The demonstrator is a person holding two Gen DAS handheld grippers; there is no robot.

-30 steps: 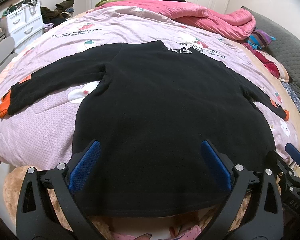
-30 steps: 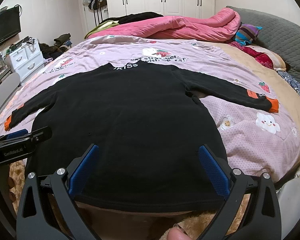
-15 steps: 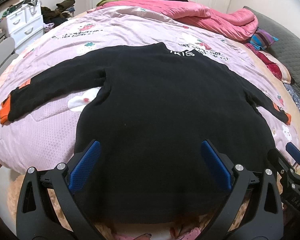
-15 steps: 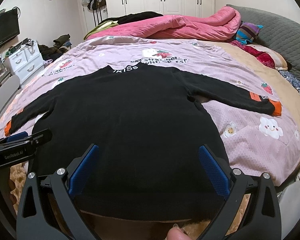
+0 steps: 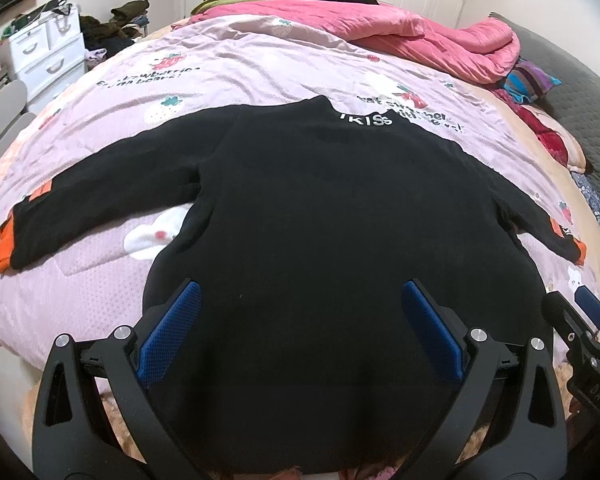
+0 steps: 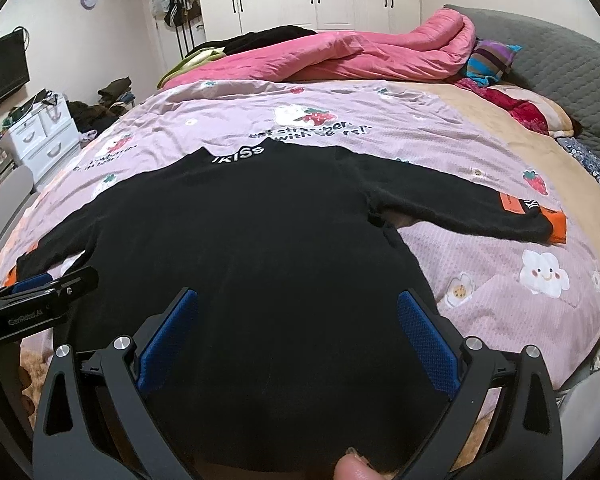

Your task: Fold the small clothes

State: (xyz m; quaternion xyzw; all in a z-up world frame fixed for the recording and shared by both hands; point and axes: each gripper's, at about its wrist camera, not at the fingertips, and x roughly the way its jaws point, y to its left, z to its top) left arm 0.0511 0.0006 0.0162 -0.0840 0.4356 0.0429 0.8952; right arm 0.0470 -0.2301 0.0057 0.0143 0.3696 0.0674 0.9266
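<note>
A black long-sleeved sweater (image 5: 312,208) (image 6: 260,232) with white collar lettering and orange cuffs lies flat on the bed, back up, sleeves spread to both sides. Its hem hangs over the near bed edge. My left gripper (image 5: 300,332) hovers open above the lower left part of the sweater, holding nothing. Over the lower right part my right gripper (image 6: 298,332) stands open too, with nothing between its blue pads. The left sleeve cuff (image 5: 4,248) rests at the bed's left edge, the right cuff (image 6: 556,226) toward the right.
The pink quilt cover (image 5: 260,64) with strawberry prints spreads under the sweater. A rumpled pink duvet (image 6: 340,56) and dark clothes lie at the far end. Pillows and a grey headboard (image 6: 560,72) stand at right. White drawers (image 5: 48,56) are at left. A fingertip (image 6: 350,468) shows at the bottom.
Both grippers have risen and drawn back slightly, so more of the sweater and bed shows. The sweater lies as before and both grippers stay open.
</note>
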